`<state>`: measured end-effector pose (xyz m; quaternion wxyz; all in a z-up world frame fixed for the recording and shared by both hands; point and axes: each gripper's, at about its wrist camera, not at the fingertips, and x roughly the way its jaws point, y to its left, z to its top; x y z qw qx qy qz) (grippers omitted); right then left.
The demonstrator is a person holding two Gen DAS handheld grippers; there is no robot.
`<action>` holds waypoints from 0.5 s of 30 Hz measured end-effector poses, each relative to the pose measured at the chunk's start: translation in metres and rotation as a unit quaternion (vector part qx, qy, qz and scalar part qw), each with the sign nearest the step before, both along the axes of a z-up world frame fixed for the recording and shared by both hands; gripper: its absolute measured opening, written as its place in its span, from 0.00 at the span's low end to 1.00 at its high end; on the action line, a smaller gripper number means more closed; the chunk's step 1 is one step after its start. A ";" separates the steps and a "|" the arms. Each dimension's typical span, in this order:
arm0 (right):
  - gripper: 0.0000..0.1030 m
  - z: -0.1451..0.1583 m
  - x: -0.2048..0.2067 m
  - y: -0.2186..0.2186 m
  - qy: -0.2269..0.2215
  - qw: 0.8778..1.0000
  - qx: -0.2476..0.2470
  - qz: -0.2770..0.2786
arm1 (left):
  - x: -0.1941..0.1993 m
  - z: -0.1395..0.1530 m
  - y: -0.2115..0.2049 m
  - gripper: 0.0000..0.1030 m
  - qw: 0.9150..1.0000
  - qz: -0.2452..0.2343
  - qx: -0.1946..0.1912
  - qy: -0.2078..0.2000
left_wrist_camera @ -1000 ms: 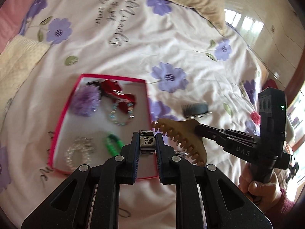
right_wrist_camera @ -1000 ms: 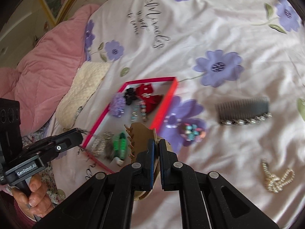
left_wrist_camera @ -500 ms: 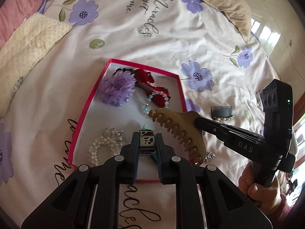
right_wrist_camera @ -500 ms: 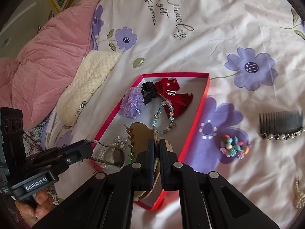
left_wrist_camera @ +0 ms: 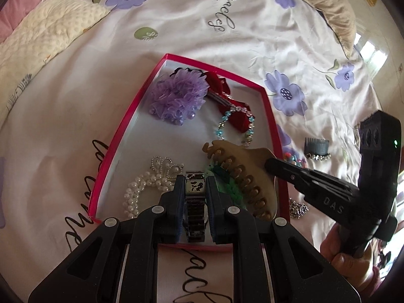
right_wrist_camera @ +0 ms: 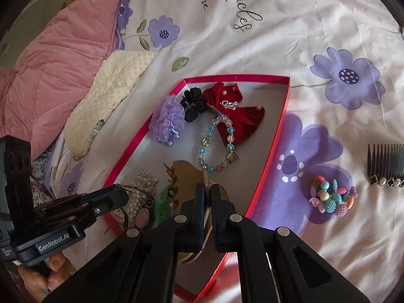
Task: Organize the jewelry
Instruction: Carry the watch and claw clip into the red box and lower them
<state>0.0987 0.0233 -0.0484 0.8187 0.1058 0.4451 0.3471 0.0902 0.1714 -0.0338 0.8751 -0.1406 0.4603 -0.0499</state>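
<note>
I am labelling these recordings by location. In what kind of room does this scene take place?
Most likely a bedroom: the work is done on a bed. A white bedsheet with purple flowers and script covers the surface, a pink quilt is bunched at its edge, and a cream pillow lies beside the red jewelry box.

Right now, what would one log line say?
left gripper: holds watch | right gripper: holds claw clip | both over red box
</note>
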 end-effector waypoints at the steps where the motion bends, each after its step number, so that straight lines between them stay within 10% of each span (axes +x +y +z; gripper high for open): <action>1: 0.05 -0.001 0.000 0.000 0.002 1.000 0.002 0.001 | 0.002 -0.003 0.001 0.14 1.000 0.004 0.001 0.003; 15: 0.12 -0.005 0.001 -0.001 0.007 1.000 0.008 0.008 | 0.013 -0.019 0.001 0.18 0.999 0.021 -0.006 0.025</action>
